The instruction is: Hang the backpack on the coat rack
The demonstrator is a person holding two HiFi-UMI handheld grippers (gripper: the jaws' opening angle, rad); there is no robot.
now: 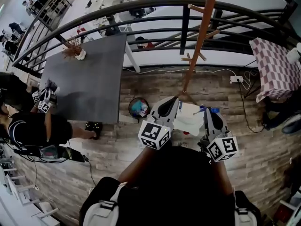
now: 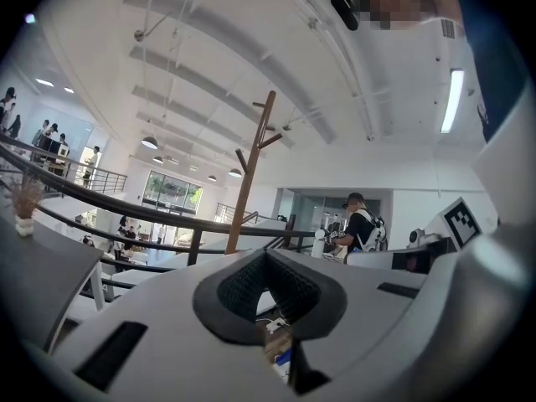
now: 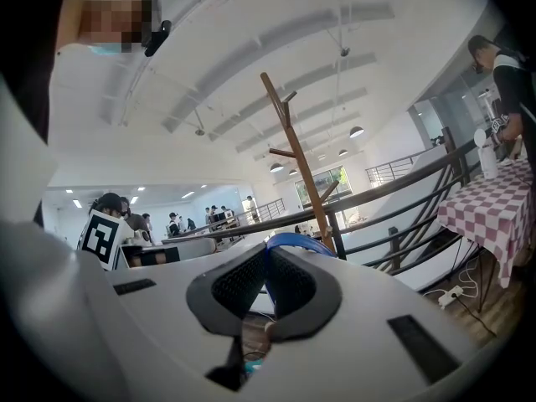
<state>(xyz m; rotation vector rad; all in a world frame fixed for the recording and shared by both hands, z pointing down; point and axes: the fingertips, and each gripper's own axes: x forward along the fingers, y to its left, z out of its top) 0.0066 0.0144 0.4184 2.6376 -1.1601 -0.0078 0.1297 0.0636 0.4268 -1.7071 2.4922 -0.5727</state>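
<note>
Blue strap (image 3: 293, 239) clamped in right fingers (image 3: 239, 287), left fingers (image 2: 243, 287) together, backpack (image 1: 188, 119) in head view

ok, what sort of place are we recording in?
Probably an upper-level mezzanine in a big open office or lab: a curved black railing overlooks a lower floor with people, beside a gray table and a wooden coat rack on plank flooring.
</note>
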